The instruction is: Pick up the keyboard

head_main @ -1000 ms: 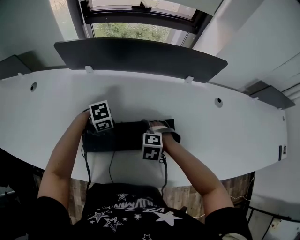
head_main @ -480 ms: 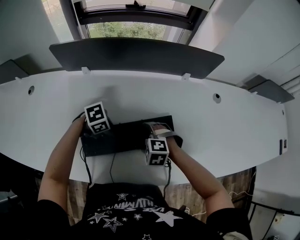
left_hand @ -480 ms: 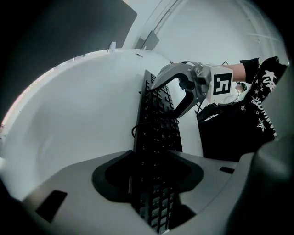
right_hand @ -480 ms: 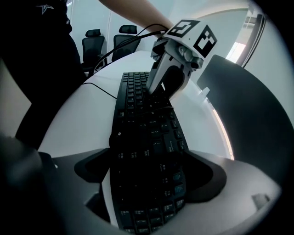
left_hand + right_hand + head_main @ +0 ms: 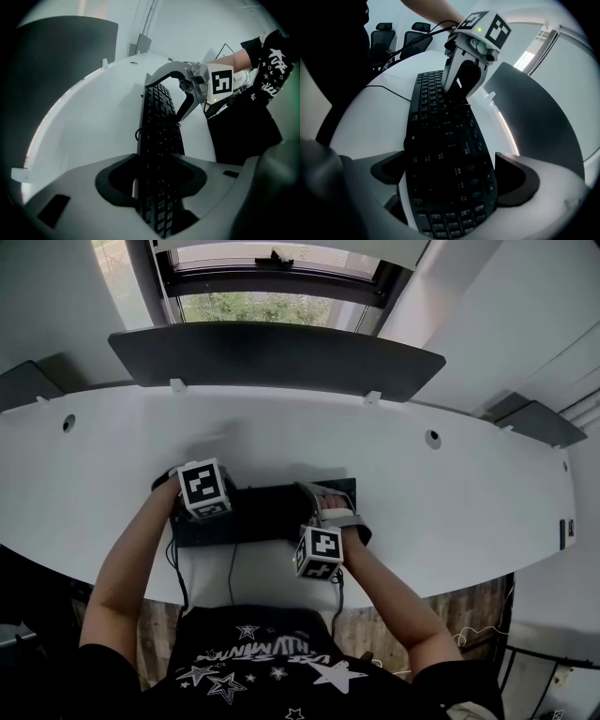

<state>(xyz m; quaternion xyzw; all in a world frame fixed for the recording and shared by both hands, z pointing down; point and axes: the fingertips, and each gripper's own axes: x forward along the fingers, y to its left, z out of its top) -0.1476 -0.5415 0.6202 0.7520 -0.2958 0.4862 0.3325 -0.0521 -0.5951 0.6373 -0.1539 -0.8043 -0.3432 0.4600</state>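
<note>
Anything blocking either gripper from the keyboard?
Nothing visible. The keyboard already sits between both pairs of jaws: the left gripper, at its left end, has just been closing its jaws on it; the right gripper, at its right end, has just been opening its jaws, with the keyboard between them.

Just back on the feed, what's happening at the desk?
A person works a gripper at each end of the keyboard on the desk. The jaws of the left gripper have just been closing and seem clamped on it; those of the right gripper have just been opening, straddling it without gripping.
</note>
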